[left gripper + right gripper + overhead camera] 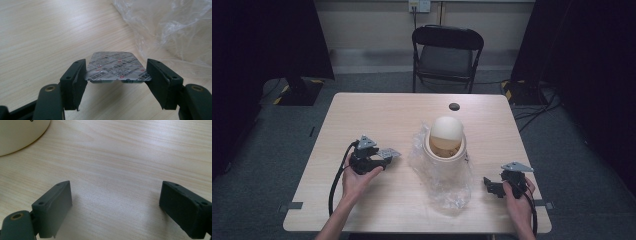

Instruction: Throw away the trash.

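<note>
Left gripper view: the left gripper pinches a silver blister pack by its two side edges, held flat above the table just beside the clear plastic bag. High view: the pack lies left of the cream bin; the right gripper, jaws spread and holding nothing, rests to the bin's right.

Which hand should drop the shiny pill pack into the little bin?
Left. Its gripper already clamps the blister pack, beside the small bin. The right gripper is open with nothing between its jaws.
</note>
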A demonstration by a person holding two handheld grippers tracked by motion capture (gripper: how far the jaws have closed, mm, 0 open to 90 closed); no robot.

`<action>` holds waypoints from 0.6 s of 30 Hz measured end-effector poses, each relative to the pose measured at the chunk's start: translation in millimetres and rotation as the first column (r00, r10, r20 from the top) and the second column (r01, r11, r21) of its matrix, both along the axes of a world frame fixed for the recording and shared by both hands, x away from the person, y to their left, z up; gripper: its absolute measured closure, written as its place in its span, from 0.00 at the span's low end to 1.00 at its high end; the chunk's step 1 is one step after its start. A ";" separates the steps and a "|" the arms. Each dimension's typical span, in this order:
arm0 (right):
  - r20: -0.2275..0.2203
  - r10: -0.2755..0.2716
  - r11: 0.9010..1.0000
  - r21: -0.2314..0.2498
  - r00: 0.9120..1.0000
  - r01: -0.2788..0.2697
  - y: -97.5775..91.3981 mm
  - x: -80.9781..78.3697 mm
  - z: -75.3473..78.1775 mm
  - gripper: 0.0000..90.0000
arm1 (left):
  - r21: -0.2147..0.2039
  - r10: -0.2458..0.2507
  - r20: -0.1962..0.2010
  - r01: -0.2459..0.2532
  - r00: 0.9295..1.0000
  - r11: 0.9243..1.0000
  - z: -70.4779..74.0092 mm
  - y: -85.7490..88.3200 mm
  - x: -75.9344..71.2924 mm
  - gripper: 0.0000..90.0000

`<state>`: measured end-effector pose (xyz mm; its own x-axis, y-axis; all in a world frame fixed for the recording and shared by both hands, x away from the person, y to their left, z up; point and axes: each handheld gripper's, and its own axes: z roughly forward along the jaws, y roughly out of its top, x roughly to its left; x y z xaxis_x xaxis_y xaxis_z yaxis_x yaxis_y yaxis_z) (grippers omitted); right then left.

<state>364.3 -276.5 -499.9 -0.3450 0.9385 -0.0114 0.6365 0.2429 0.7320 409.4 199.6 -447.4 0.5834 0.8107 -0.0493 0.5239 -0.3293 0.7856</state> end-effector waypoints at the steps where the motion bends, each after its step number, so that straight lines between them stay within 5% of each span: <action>1: 0.000 0.000 1.000 0.000 1.000 0.000 0.0 0.0 0.0 0.11 | -0.010 -0.002 0.006 0.002 1.000 1.000 1.5 -0.3 -1.1 0.38; 18: 0.001 0.001 1.000 0.000 1.000 -0.001 0.0 0.1 0.0 0.11 | -0.030 -0.037 0.064 0.039 0.997 0.999 24.9 -2.5 -18.0 0.38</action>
<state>364.4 -276.5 -499.9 -0.3460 0.9382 -0.0117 0.6357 0.2436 0.7324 391.4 197.1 -422.5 0.6168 0.7863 -0.0364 0.4604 -0.3228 0.8269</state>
